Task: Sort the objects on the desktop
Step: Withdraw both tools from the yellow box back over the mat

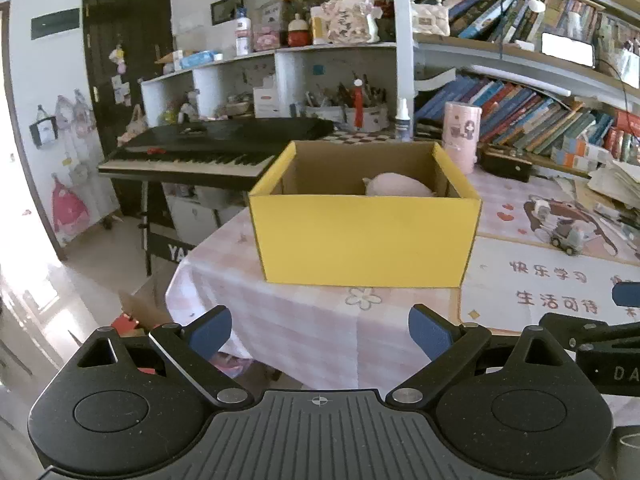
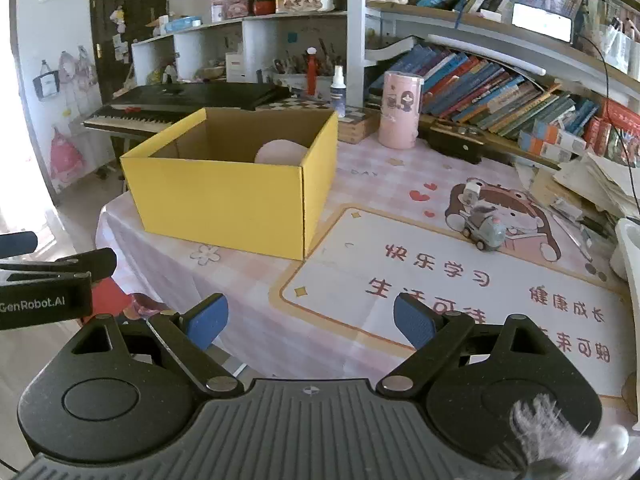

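Toy car sits on the mat toward the table's right edge, ahead and to the right of the right gripper, its long axis slanting across that gripper's line. The left gripper faces the box instead, so the right is likely nearer. Both are spread and hold nothing.

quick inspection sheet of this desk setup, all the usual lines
surface: table under pink checked cloth, printed mat on top
job's things: open yellow box holding a pink rounded item; small toy car on the mat
clutter: pink cylinder, spray bottle, paper stack
grippers: left gripper and right gripper open, empty
cables: black cable hanging at the shelves
surroundings: bookshelves, keyboard
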A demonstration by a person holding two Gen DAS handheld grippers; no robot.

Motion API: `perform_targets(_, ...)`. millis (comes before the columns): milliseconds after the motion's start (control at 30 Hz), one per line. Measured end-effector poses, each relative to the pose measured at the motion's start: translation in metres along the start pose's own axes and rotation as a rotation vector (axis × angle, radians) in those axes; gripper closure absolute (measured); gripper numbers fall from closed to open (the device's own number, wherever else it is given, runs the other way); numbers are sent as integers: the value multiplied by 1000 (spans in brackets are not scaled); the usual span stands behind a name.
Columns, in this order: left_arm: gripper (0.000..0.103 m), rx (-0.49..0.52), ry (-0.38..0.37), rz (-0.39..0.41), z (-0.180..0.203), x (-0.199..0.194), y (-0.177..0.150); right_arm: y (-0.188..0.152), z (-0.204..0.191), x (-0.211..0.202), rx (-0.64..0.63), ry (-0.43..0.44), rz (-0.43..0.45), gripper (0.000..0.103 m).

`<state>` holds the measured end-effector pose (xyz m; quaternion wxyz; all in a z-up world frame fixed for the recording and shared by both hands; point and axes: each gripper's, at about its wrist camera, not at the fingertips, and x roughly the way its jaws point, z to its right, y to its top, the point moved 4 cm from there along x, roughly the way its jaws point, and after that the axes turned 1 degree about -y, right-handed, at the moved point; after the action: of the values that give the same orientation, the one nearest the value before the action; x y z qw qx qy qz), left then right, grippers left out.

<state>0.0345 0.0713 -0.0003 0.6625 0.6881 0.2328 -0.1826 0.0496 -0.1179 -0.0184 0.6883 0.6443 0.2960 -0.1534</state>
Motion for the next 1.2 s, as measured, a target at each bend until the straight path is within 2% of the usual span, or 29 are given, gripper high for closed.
perform_targets(300, 3, 32, -54, -11, 19, 6, -1, -2, 12, -1, 8, -38, -6, 13)
perform_targets(767, 3, 113, -143, -50, 68, 20, 1, -16, 59, 0, 94, -109, -46, 13)
perform_targets(1200, 3, 143, -155, -83, 127, 44, 15, -7, 116, 17, 114, -119, -69, 13)
